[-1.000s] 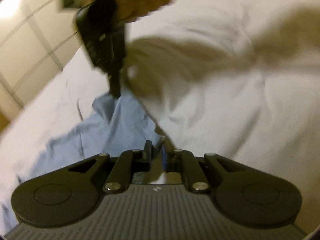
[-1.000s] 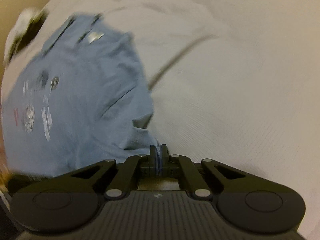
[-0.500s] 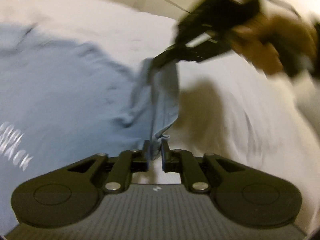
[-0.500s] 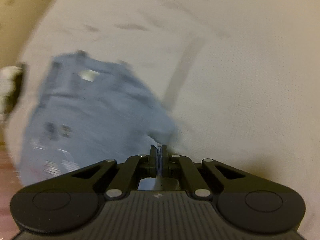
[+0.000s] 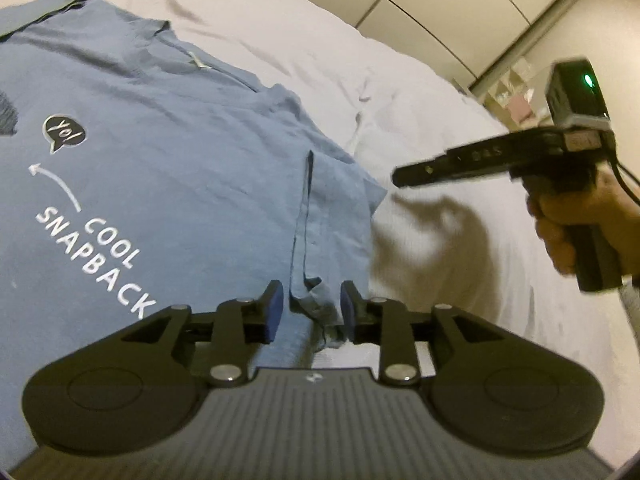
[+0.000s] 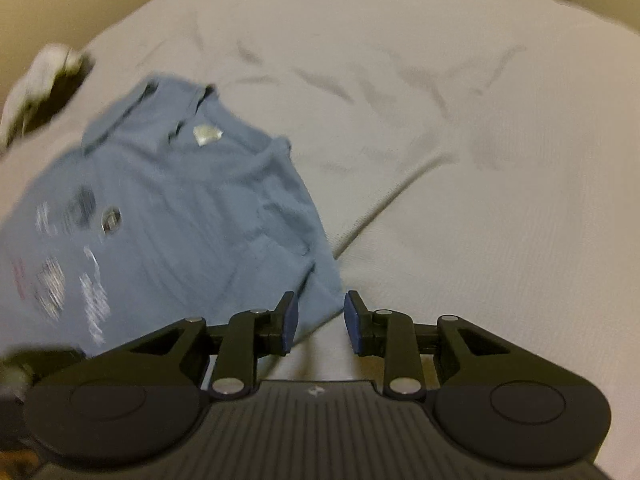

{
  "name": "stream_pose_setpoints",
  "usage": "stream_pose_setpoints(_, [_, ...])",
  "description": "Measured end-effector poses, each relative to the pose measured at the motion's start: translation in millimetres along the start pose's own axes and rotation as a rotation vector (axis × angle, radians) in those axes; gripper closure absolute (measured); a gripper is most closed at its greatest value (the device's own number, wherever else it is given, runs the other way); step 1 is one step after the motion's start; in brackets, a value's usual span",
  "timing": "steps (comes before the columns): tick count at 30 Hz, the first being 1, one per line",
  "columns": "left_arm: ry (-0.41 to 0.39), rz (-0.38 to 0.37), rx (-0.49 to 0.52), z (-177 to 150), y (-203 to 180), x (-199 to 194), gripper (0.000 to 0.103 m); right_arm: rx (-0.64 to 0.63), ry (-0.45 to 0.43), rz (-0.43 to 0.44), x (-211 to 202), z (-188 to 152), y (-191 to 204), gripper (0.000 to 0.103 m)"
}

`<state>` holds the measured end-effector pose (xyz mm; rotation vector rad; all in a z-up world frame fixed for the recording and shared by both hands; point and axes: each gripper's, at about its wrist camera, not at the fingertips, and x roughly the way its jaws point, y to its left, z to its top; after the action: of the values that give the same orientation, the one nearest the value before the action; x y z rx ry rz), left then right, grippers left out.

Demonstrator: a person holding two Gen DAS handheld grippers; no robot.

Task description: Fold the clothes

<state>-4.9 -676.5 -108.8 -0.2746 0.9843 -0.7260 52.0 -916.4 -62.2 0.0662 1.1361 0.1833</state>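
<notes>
A blue T-shirt printed "COOL SNAPBACK" lies flat on the white bed sheet, its sleeve folded inward along the right side. My left gripper is open just above the shirt's lower right corner, with the crumpled hem lying between its fingers. In the left wrist view, my right gripper hovers above the sheet to the right of the shirt, held by a hand. The right wrist view shows the right gripper open over the same shirt's edge, gripping nothing.
The wrinkled sheet spreads wide to the right of the shirt. A white and dark bundle lies at the bed's far left corner. Cupboard doors stand behind the bed.
Both grippers were shut on the shirt's right edge and swung it over. Now both have opened and let the cloth go; the shirt lies flat and the right gripper has pulled away.
</notes>
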Motion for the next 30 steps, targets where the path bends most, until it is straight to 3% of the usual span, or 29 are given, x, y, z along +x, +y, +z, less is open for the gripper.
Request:
stream_pose_setpoints(6, [0.055, 0.016, 0.01, -4, 1, 18, 0.077, -0.174, 0.058, 0.056, 23, 11, 5, 0.072])
stream_pose_setpoints(12, [0.053, 0.02, -0.084, -3, 18, 14, 0.088, -0.344, 0.114, 0.112, 46, 22, 9, 0.072])
stream_pose_setpoints(25, [0.046, -0.009, -0.156, -6, 35, 14, 0.088, -0.382, 0.178, 0.164, 46, 16, 1, 0.072])
stream_pose_setpoints(27, [0.04, 0.017, -0.026, -6, 23, 12, 0.085, -0.388, 0.187, 0.172, 46, 15, -1, 0.073])
stream_pose_setpoints(28, [0.038, 0.03, 0.067, -7, 13, 11, 0.077, -0.391, 0.193, 0.174, 46, 14, -1, 0.077])
stream_pose_setpoints(30, [0.039, 0.024, 0.173, -10, -1, 10, 0.064, -0.399, 0.211, 0.153, 47, 13, -1, 0.102])
